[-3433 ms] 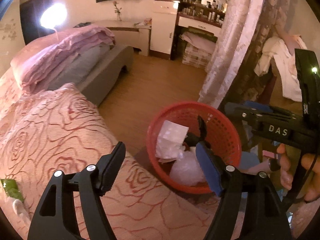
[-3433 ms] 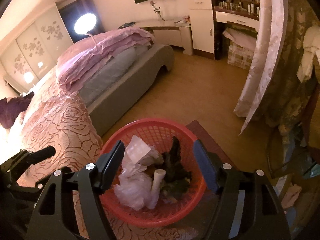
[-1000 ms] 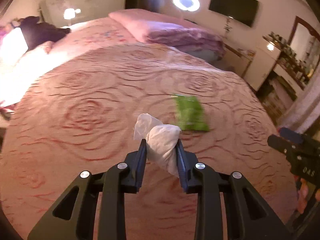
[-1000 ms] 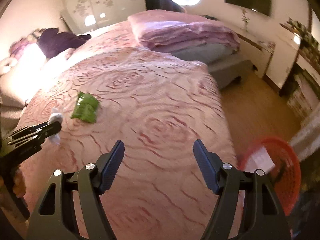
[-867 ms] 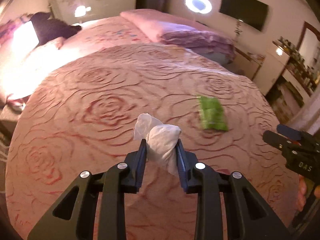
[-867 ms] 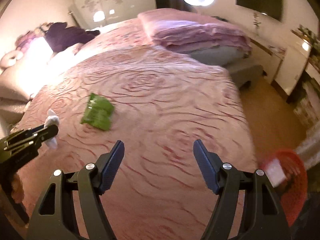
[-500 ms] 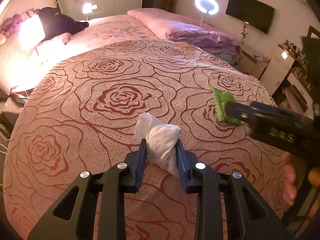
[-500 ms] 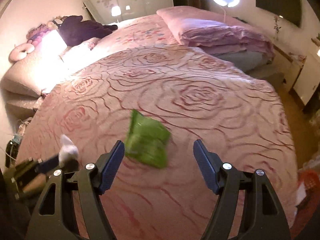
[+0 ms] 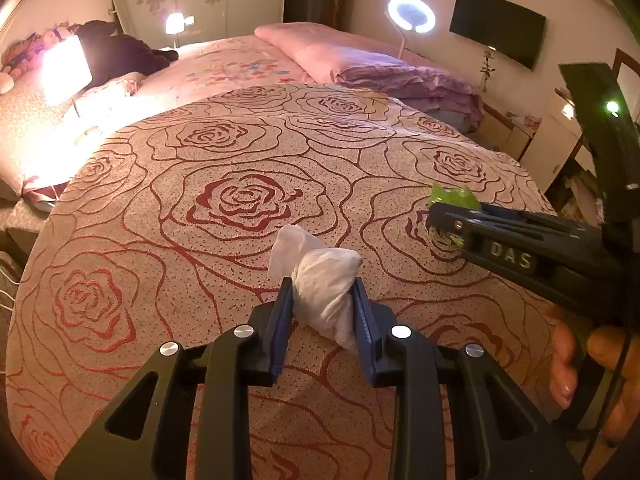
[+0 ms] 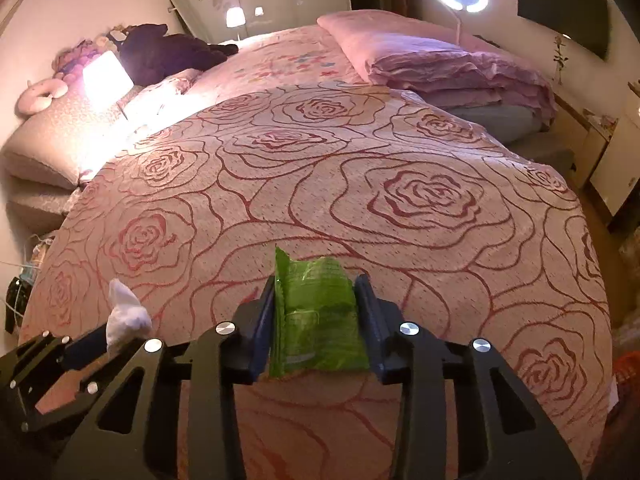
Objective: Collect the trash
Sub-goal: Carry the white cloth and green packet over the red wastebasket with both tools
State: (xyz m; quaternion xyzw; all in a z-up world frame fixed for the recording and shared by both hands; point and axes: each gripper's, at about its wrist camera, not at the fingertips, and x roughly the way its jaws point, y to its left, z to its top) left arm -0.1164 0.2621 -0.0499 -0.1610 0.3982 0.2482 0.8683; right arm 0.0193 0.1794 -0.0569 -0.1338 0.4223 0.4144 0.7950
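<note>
1. The left gripper (image 9: 322,304) is squeezing a white tissue (image 9: 320,284) above the bedspread (image 9: 240,160).
2. The right gripper (image 10: 316,316) is closing its jaws onto a green wrapper (image 10: 316,312) on the bedspread's near part.
3. Only the left view is showing the hand (image 9: 588,372); only the right view is showing the whole wrapper.

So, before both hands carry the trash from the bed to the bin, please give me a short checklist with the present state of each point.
1. Left gripper shut on the white tissue: ok.
2. Right gripper around the green wrapper: ok, its jaws are closing on it, with both fingers against its sides.
3. Wrapper lifted off the bedspread: cannot tell.
4. Other trash left on the bedspread: none seen, ok.
5. Red basket in view: only a sliver at the right edge of the right wrist view, not ok for aiming.
</note>
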